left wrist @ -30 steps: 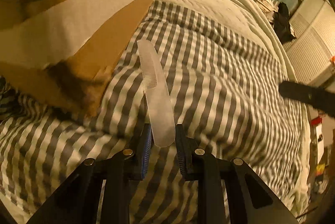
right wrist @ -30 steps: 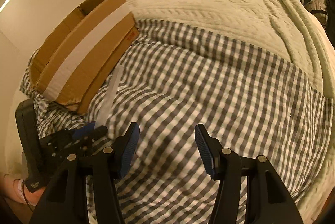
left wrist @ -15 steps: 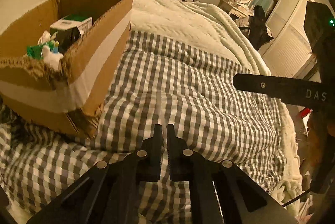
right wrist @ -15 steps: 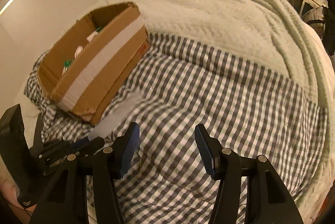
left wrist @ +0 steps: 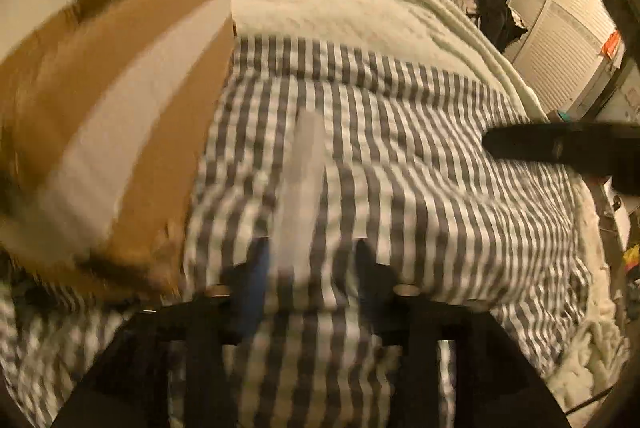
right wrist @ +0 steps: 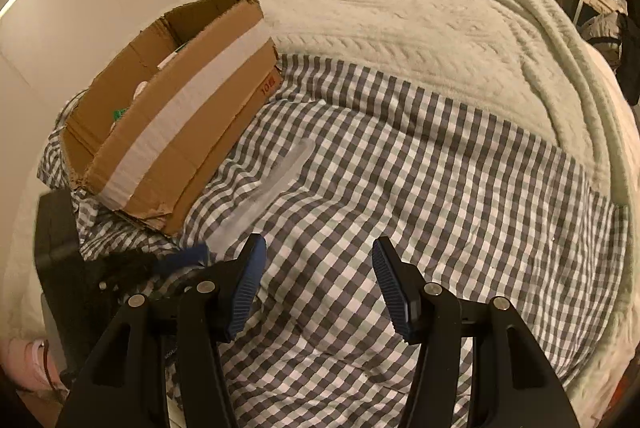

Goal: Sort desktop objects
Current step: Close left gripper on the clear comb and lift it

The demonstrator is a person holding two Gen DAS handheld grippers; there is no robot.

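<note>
We regrip the comb [left wrist: 301, 188] near mid-length before lifting it into the box [right wrist: 176, 116] (blur hides its teeth). It lies on the checked cover beside the box, long axis pointing away. Left gripper [left wrist: 310, 268] is opening, comb between unpressed; right gripper [right wrist: 318, 284] half-open, empty.
</note>
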